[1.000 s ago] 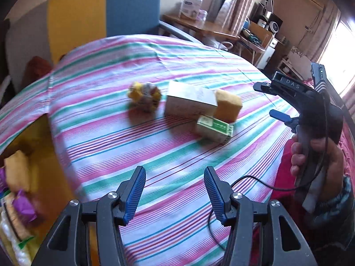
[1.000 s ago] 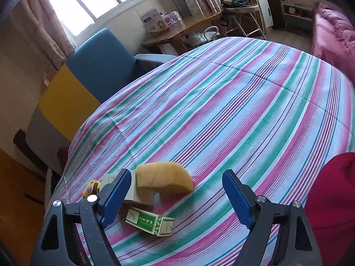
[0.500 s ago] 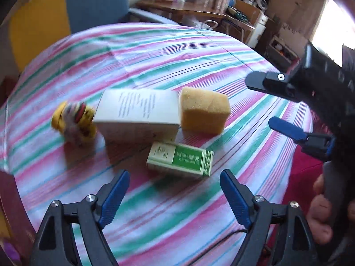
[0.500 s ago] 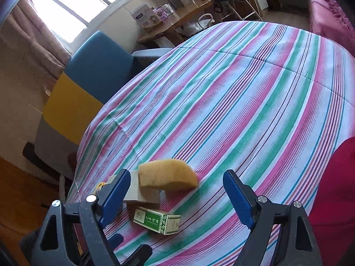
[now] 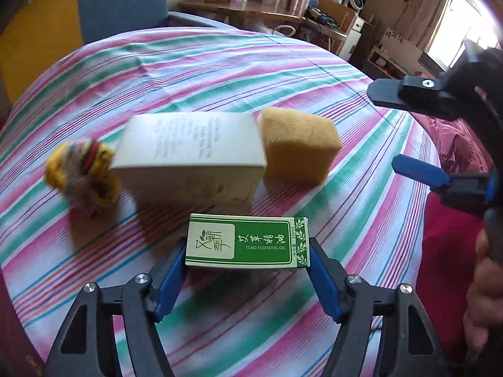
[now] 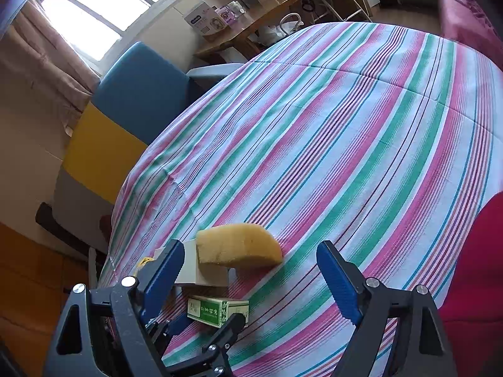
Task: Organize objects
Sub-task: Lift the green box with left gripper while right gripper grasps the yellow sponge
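My left tool (image 5: 246, 278) has just been closing, jaws either side of the small green-and-white cardboard box (image 5: 246, 241) reading "TSAO ESSENTIAL OIL", lying on the striped cloth (image 5: 361, 207) below the white carton (image 5: 191, 154). Can't tell if the pads touch yet. Right tool (image 6: 251, 275) hangs open, empty.

Green-and-white essential oil box (image 5: 247, 241) lying flat nearest, white carton (image 5: 191, 157) behind it, yellow sponge block (image 5: 298, 144) touching the carton's right end, fuzzy yellow toy (image 5: 83, 172) at its left

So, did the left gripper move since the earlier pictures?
Yes. The left gripper came forward and down to the green box, which now sits between its open jaws; these have just been closing.
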Tool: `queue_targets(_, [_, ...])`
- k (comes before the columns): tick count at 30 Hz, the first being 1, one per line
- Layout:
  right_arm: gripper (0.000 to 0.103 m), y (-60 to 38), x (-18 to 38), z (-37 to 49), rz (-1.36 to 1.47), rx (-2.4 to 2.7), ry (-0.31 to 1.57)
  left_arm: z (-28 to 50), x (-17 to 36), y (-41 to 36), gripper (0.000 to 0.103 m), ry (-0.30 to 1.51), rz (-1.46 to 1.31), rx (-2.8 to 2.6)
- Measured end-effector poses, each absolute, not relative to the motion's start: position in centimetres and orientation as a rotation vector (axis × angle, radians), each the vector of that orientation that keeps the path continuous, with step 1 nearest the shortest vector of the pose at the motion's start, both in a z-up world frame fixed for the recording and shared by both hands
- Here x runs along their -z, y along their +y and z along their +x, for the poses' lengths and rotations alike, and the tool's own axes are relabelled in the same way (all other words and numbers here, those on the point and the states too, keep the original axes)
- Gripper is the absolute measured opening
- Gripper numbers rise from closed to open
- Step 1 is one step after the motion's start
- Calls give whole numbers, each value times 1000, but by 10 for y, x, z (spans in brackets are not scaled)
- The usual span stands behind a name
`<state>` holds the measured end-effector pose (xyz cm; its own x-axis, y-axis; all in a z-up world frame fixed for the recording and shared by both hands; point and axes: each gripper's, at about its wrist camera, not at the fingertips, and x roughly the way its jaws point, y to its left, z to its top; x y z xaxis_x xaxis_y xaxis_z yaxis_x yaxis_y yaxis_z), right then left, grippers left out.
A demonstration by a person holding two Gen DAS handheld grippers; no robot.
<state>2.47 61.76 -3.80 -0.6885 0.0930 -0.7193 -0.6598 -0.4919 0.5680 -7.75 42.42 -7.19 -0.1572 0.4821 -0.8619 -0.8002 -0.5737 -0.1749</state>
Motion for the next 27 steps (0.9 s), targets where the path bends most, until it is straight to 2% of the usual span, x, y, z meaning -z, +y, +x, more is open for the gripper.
queue_targets(4, [87,616,41,21,-907,-2193,1211,-67,68,386,73,359,-1253,-1902])
queue_targets(9, [87,611,48,15,-983,-2177,1184,-43,70,346,73,385,-1254,-1943])
queue_targets(17, [87,607,48,8,-1046,-2153,1104,-28,72,322,73,353,-1240,-1946])
queue_targets(20, [87,600,40,-11,-1136,-2205,925,-31,72,319,73,327,-1250,-1939])
queue_targets(24, [87,582,38,-39,-1350,-2298,488,-34,74,321,73,306,-1255,-1930])
queue_targets(27, [87,575,45,-54,-1466,-2349,228,-32,74,318,73,294,-1256,-1929])
